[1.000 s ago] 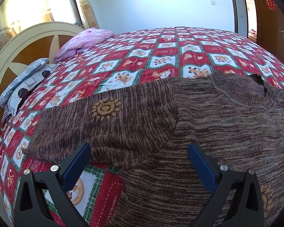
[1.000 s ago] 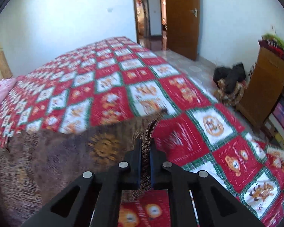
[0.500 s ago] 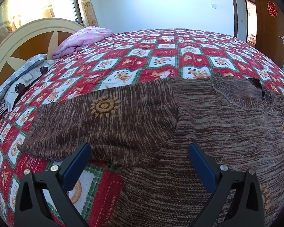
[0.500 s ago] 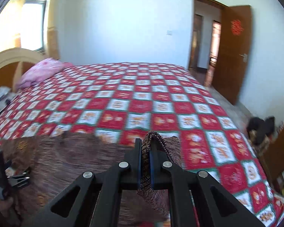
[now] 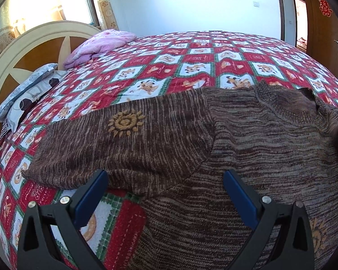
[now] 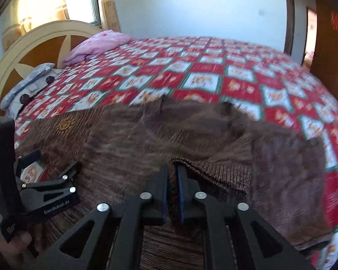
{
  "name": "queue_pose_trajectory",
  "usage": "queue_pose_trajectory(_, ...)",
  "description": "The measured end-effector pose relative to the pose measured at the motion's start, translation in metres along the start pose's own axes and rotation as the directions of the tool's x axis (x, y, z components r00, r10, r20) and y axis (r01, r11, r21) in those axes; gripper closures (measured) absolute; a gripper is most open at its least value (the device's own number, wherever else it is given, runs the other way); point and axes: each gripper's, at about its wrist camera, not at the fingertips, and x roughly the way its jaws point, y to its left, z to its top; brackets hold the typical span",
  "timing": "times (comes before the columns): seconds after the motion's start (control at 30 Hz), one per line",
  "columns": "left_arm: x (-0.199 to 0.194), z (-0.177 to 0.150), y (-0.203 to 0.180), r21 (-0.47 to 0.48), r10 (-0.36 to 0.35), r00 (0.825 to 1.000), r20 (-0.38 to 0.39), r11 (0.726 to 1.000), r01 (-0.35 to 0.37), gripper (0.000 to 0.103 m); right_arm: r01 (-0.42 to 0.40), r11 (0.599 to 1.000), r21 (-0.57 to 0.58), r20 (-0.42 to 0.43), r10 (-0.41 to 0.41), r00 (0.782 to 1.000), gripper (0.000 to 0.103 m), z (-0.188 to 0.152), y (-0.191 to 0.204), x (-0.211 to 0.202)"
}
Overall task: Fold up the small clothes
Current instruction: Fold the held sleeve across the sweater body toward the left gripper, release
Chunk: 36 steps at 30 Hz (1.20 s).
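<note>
Right gripper (image 6: 173, 175): jaws pinched narrow on cuff of right sleeve (image 6: 216, 173), carried over sweater (image 6: 128, 139) body, spread on quilt (image 6: 214, 67). Left gripper (image 5: 164, 189): wide, held nothing, hovered at left sleeve (image 5: 115, 144). Step judged: sleeve fold-in. Next called for: lay cuff flat, release.

A bed with a red, white and green patchwork quilt (image 5: 191, 67) fills the room. Far left stand a cream and brown wooden headboard (image 5: 33, 45), a pink folded blanket (image 5: 101, 45) and a sunlit curtained window (image 5: 45, 2). Far right, a brown wooden door (image 5: 324, 27) meets the white wall (image 5: 191, 2).
</note>
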Motion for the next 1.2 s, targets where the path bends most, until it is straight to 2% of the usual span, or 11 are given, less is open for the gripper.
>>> queue_pose_trajectory(0.07, 0.000, 0.000, 0.000, 0.007, -0.003, 1.000, -0.001, 1.000, 0.003, 0.000, -0.039, 0.999, 0.031, -0.039, 0.040, 0.998, 0.038, -0.009, -0.012, -0.003)
queue_pose_trajectory(0.1, 0.000, 0.000, 0.000, 0.010, -0.006, 1.000, -0.001, 1.000, 0.006, 0.000, -0.040, 0.998, 0.038, -0.037, 0.041, 0.998, 0.036, -0.013, -0.018, -0.010)
queue_pose_trajectory(0.27, -0.011, 0.002, -0.007, 0.061, -0.050, 0.999, 0.015, 0.997, 0.049, 0.000, 0.049, 0.998, 0.034, 0.010, -0.049, 0.999, 0.036, -0.036, -0.058, -0.070)
queue_pose_trajectory(0.37, -0.031, 0.005, -0.025, 0.113, -0.129, 0.991, 0.036, 0.986, 0.124, 0.000, 0.151, 0.986, 0.071, 0.053, -0.155, 0.986, 0.036, -0.054, -0.085, -0.094)
queue_pose_trajectory(0.47, -0.051, 0.010, -0.061, 0.202, -0.208, 0.977, 0.039, 0.959, 0.196, 0.000, 0.216, 0.969, 0.121, 0.095, -0.227, 0.969, 0.036, -0.073, -0.107, -0.100)
queue_pose_trajectory(0.57, -0.065, 0.014, -0.100, 0.303, -0.241, 0.969, 0.056, 0.929, 0.213, 0.000, 0.208, 0.962, 0.176, 0.109, -0.229, 0.967, 0.035, -0.082, -0.119, -0.099)
queue_pose_trajectory(0.7, -0.055, 0.022, -0.149, 0.417, -0.239, 0.970, 0.040, 0.886, 0.201, 0.000, 0.215, 0.964, 0.154, 0.121, -0.234, 0.965, 0.035, -0.082, -0.118, -0.097)
queue_pose_trajectory(0.8, -0.036, 0.023, -0.169, 0.450, -0.188, 0.982, 0.007, 0.878, 0.164, 0.003, 0.221, 0.967, 0.130, 0.148, -0.239, 0.960, 0.035, -0.084, -0.113, -0.104)
queue_pose_trajectory(0.97, -0.015, 0.058, -0.135, 0.272, 0.008, 0.999, 0.041, 0.962, -0.019, 0.003, 0.203, 0.971, 0.124, 0.178, -0.223, 0.959, 0.035, -0.084, -0.108, -0.112)
queue_pose_trajectory(1.07, -0.008, 0.059, -0.110, 0.194, -0.114, 0.991, -0.071, 0.973, 0.126, 0.012, 0.201, 0.970, 0.136, 0.165, -0.222, 0.961, 0.035, -0.085, -0.110, -0.109)
queue_pose_trajectory(1.2, -0.020, 0.045, -0.104, 0.133, -0.265, 0.953, -0.149, 0.949, 0.285, 0.028, 0.222, 0.964, 0.145, 0.170, -0.245, 0.954, 0.035, -0.086, -0.111, -0.110)
